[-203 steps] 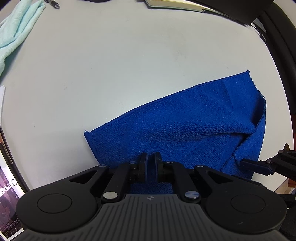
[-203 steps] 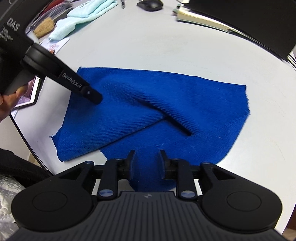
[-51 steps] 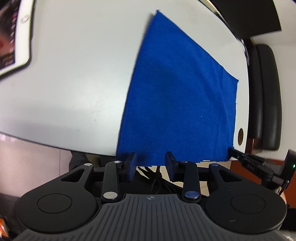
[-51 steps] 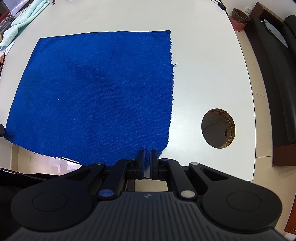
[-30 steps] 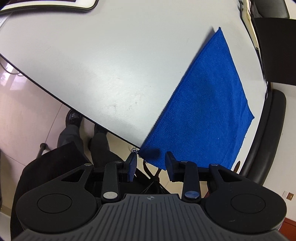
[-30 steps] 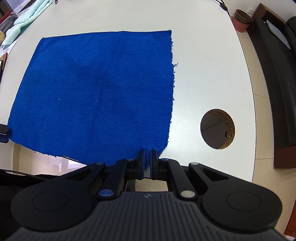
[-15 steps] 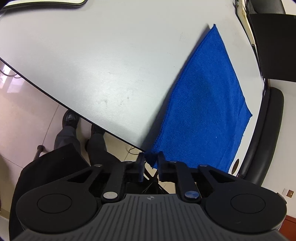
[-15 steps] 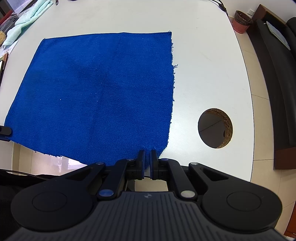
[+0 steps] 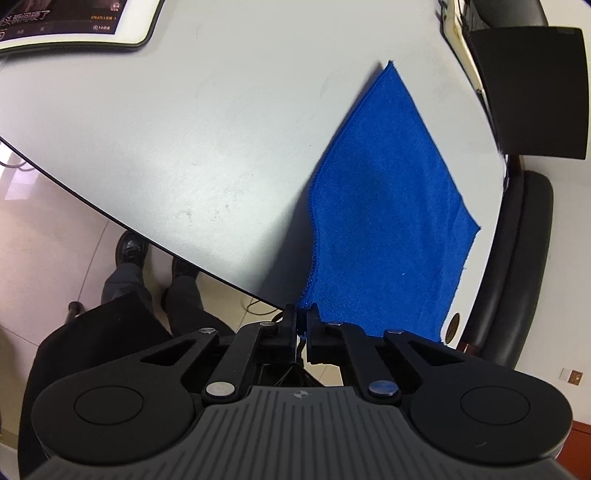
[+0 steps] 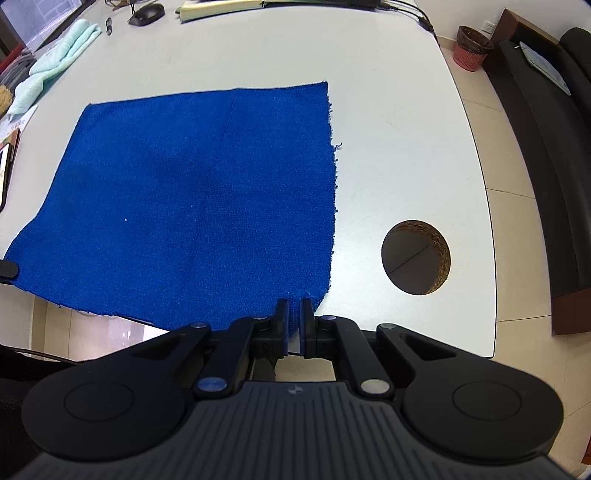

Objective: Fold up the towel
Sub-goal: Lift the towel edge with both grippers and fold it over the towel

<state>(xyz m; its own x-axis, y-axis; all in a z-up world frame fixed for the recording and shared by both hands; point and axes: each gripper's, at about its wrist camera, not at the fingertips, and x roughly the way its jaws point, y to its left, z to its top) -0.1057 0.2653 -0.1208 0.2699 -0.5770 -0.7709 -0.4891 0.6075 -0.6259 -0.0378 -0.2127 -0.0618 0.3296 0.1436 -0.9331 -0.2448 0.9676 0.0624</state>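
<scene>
A blue towel [image 10: 199, 199] lies spread flat on the white table [image 10: 388, 92], its near edge hanging a little past the table's front edge. My right gripper [image 10: 293, 314] is shut on the towel's near right corner. In the left wrist view the same blue towel [image 9: 384, 229] runs away to the upper right, and my left gripper [image 9: 303, 317] is shut on its near left corner at the table's edge. A black tip of the left gripper [image 10: 7, 269] shows at the left border of the right wrist view.
A round cable hole [image 10: 415, 257] sits right of the towel. A pale green cloth [image 10: 55, 62], a mouse [image 10: 147, 14] and a notebook [image 10: 221, 7] lie at the far side. A tablet [image 9: 74, 26] lies to the left. A person's legs and shoes [image 9: 155, 273] stand below the table edge.
My left gripper's jaws have closed onto the towel's near left corner and the corner has lifted slightly. The right gripper keeps its grip and has risen a little.
</scene>
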